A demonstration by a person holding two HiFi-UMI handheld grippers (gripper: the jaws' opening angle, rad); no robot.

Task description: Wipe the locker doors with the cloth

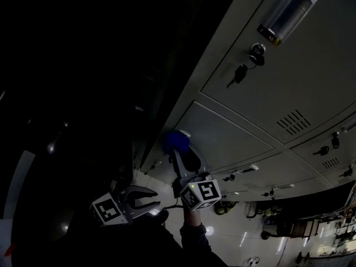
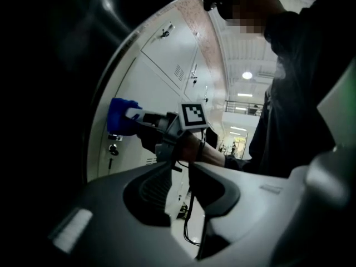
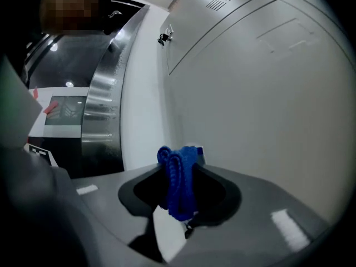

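Dim room: grey lockers (image 1: 261, 93) fill the right of the head view, and the left half is lost in black. The right gripper (image 3: 181, 174) is clamped on the blue cloth (image 3: 178, 185), which is bunched into ropey folds between the jaws. The cloth is held at the corner of a door (image 1: 228, 141); contact with the panel cannot be confirmed. The left gripper (image 2: 179, 189) is held off the lockers with its jaws apart and nothing between them. Keys (image 1: 239, 74) are seen in a lock on the door above. The far lockers are cut off at the frame edge, and the glossy floor (image 1: 245, 238) beyond is hard to make out.
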